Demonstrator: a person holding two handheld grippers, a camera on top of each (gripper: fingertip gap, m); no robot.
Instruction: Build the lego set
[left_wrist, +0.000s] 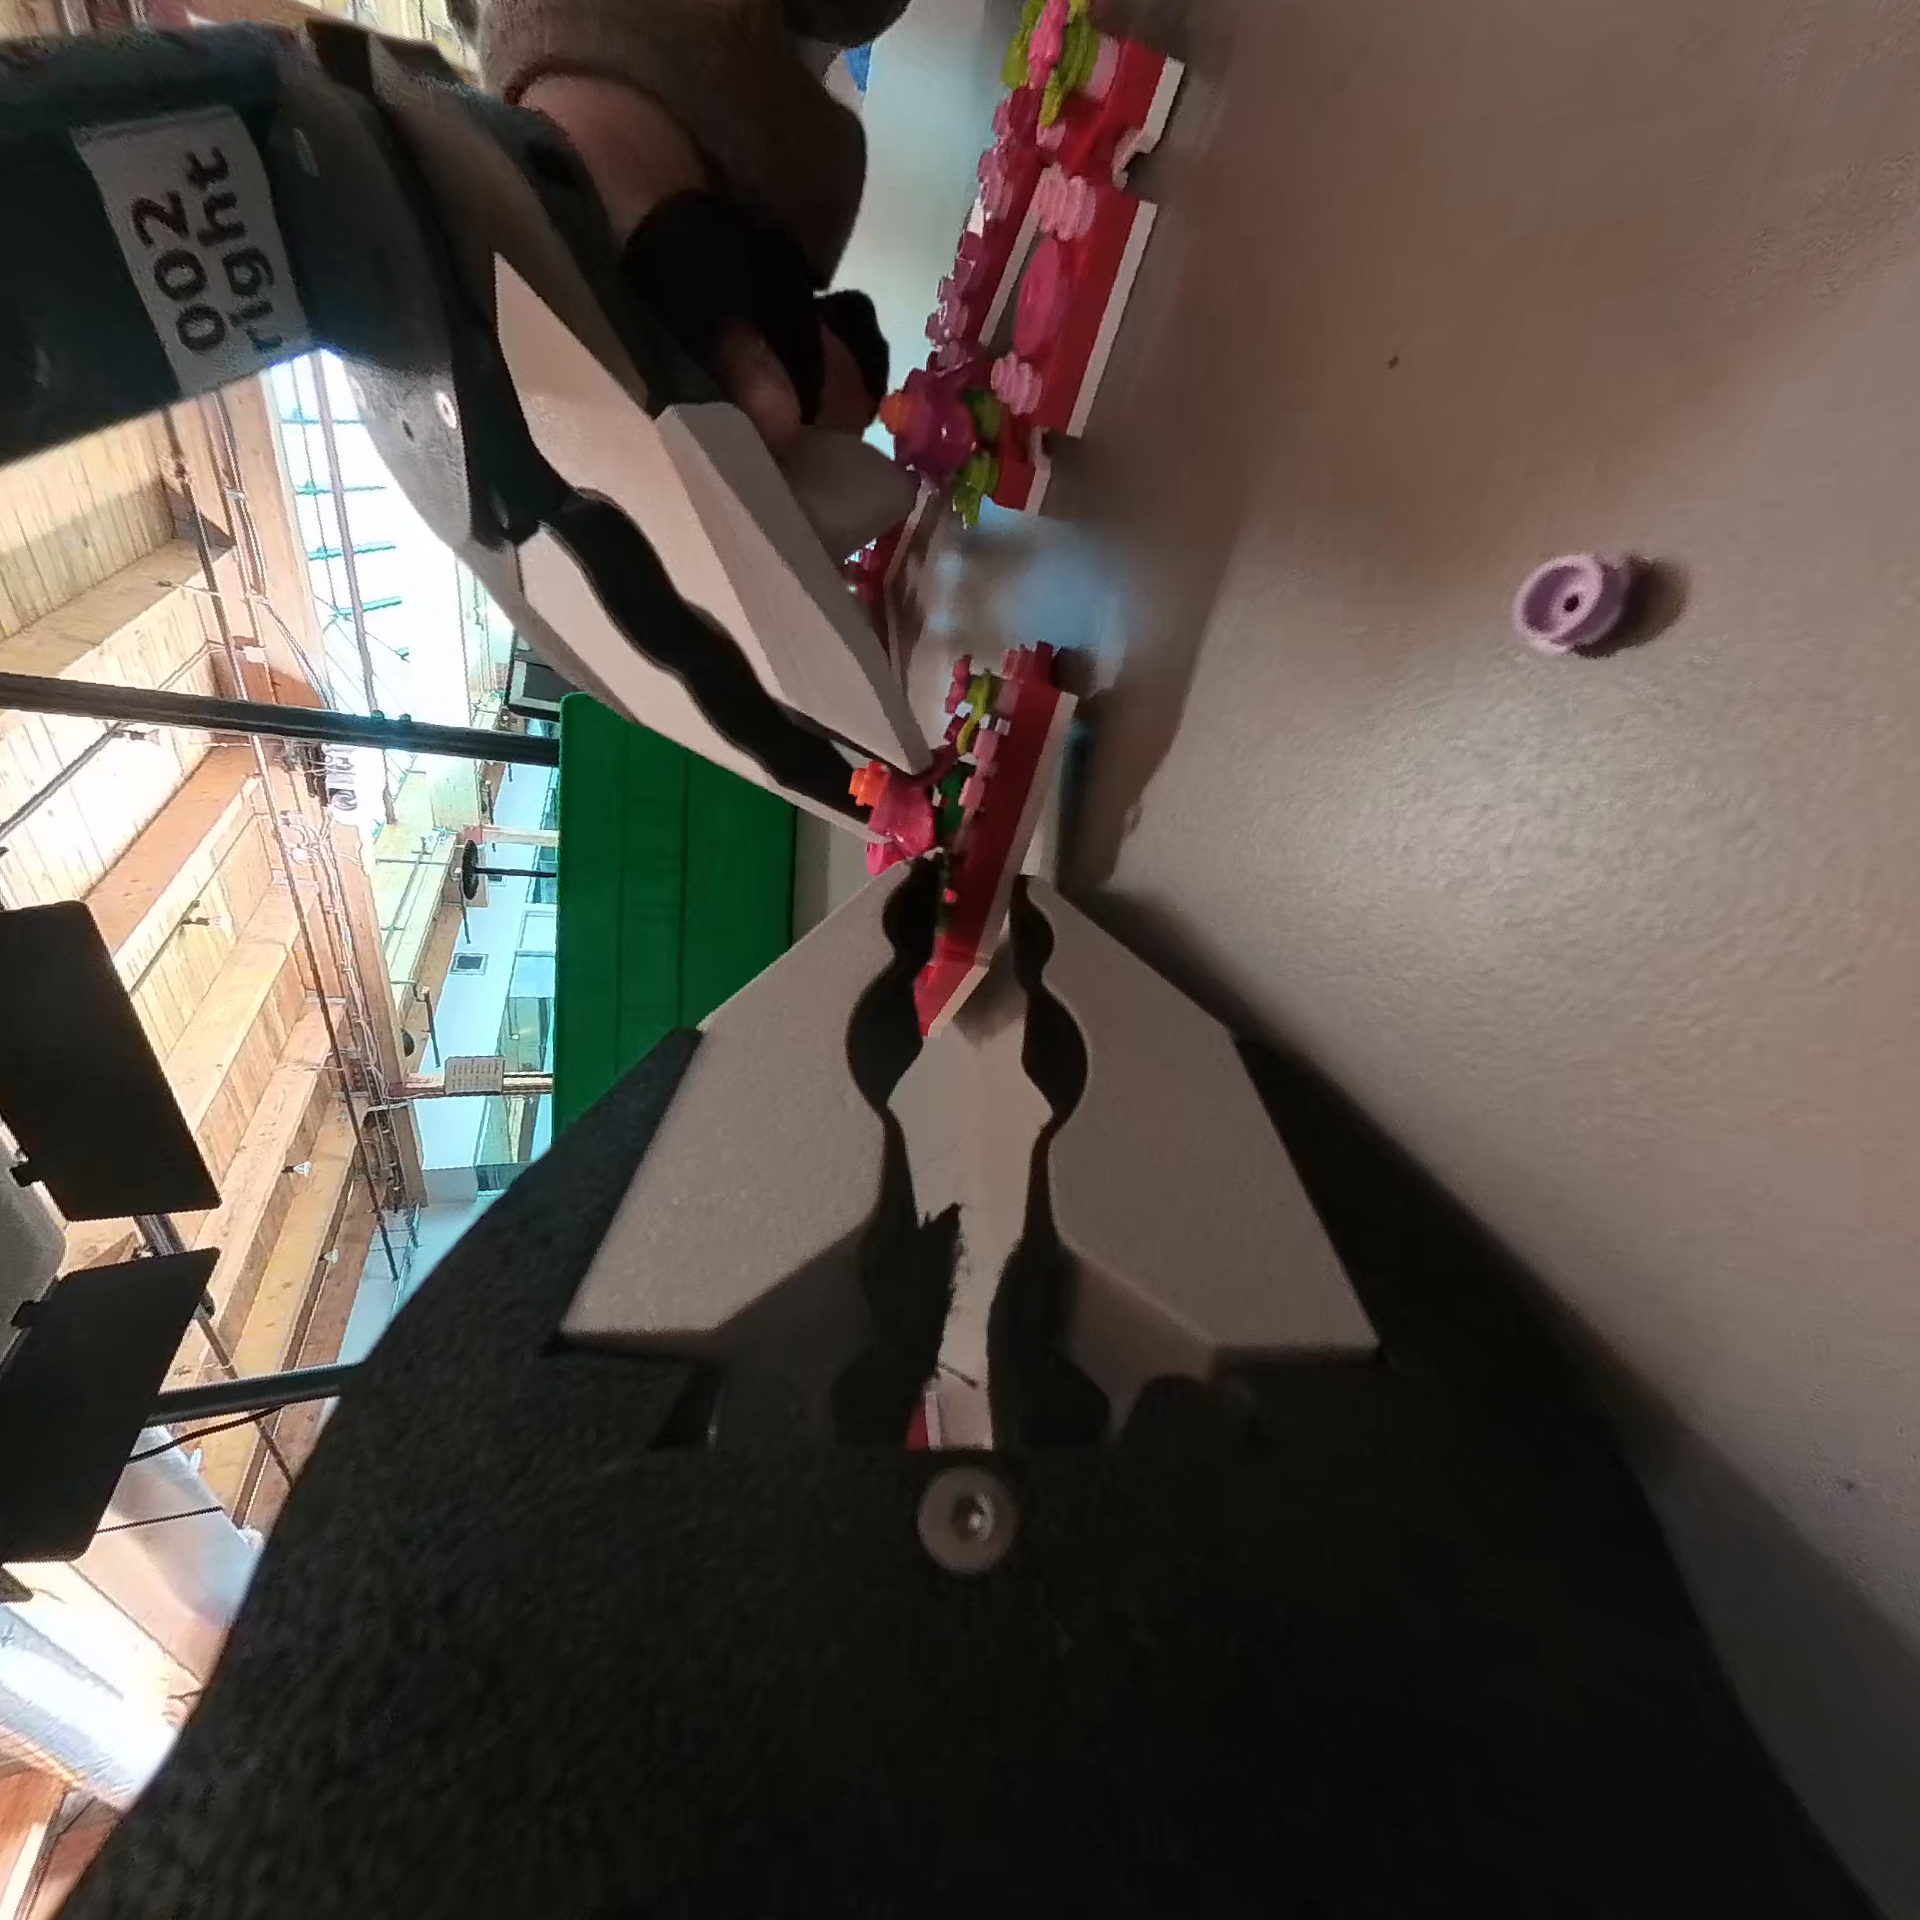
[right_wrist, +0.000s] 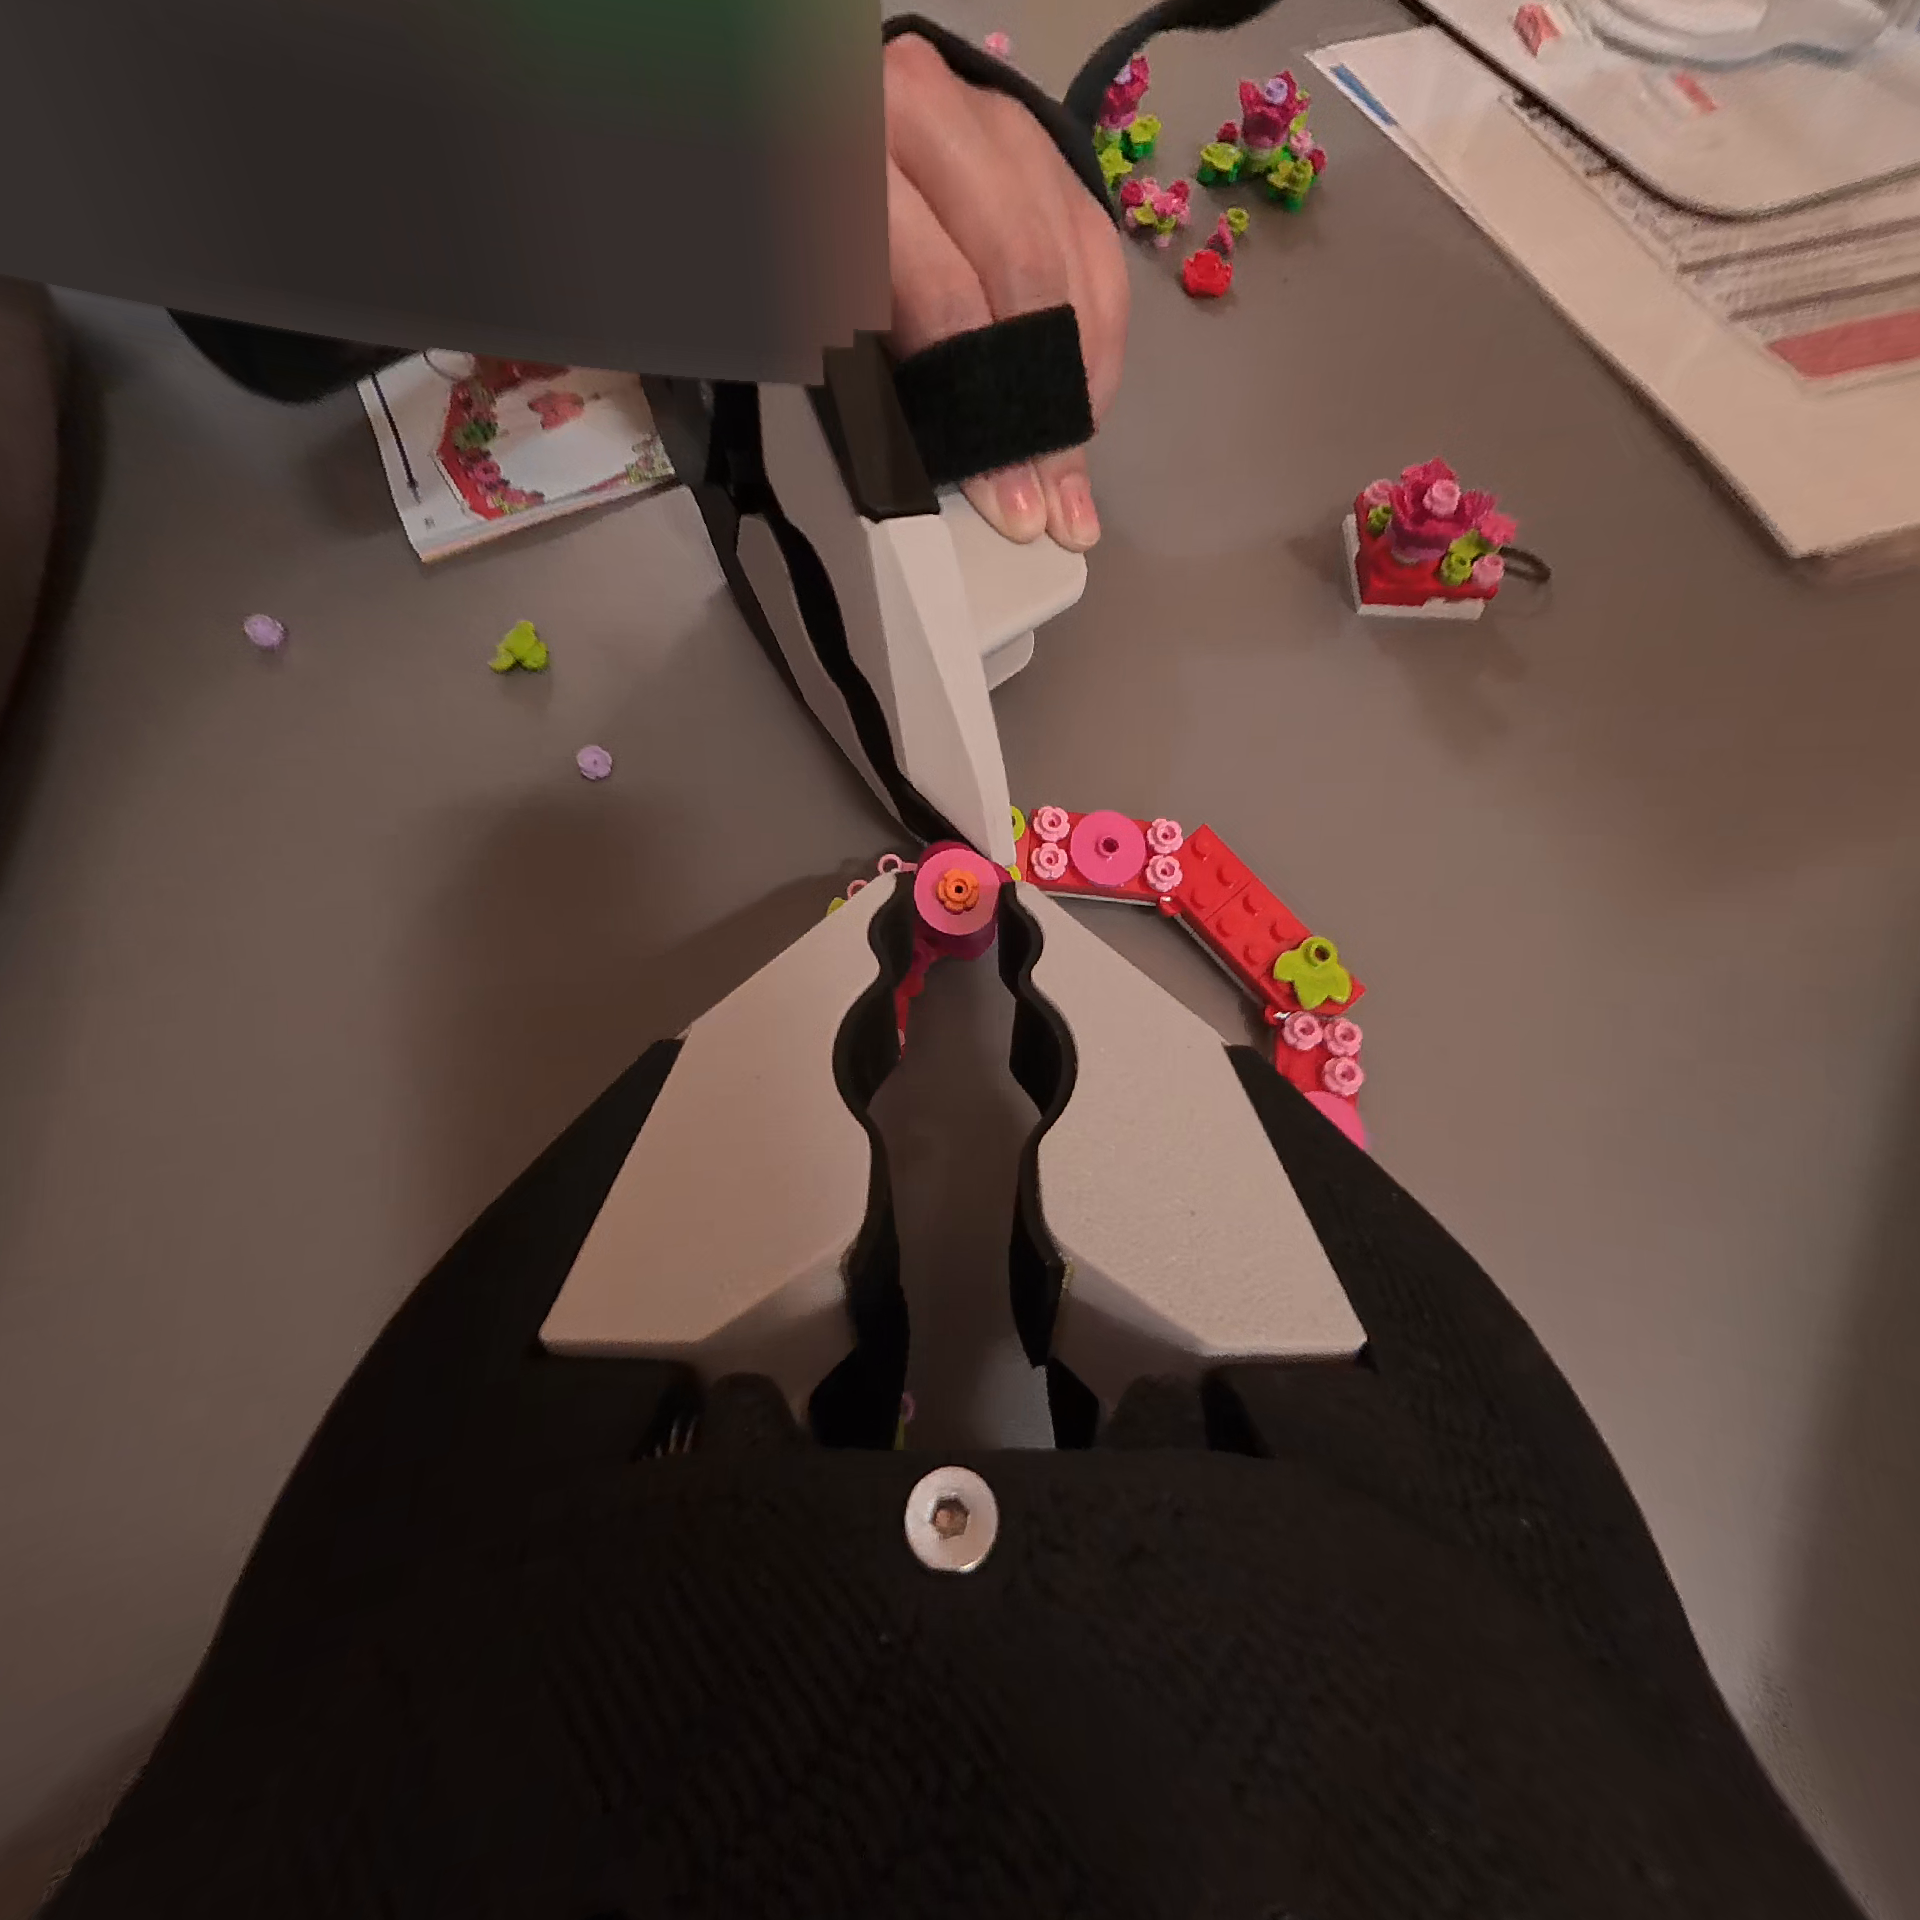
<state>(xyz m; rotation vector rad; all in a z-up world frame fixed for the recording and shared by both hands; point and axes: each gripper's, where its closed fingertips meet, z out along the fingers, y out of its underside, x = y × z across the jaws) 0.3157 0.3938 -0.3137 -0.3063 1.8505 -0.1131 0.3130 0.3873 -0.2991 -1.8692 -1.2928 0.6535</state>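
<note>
A red lego ring (right_wrist: 1236, 914) with pink flowers and lime leaves lies on the grey table; it also shows in the left wrist view (left_wrist: 1081, 270). My left gripper (left_wrist: 966, 883) is shut on the ring's near edge (left_wrist: 951, 982), and its tip shows from above in the right wrist view (right_wrist: 987, 831). My right gripper (right_wrist: 951, 899) is shut on a pink flower (right_wrist: 956, 891) with an orange centre and holds it against the ring, right beside the left fingertips. In the left wrist view the right gripper (left_wrist: 894, 795) comes in from the upper left with the flower (left_wrist: 902, 821).
Loose lilac round pieces (right_wrist: 264, 631) (right_wrist: 593, 762) (left_wrist: 1569, 603) and a lime leaf (right_wrist: 520, 649) lie on the left. An instruction booklet (right_wrist: 530, 457) is behind. Small flower builds (right_wrist: 1423, 540) (right_wrist: 1262, 135) stand at the right and back. Papers (right_wrist: 1662, 260) cover the far right corner. Both grippers' tips are close together, under 4 cm apart.
</note>
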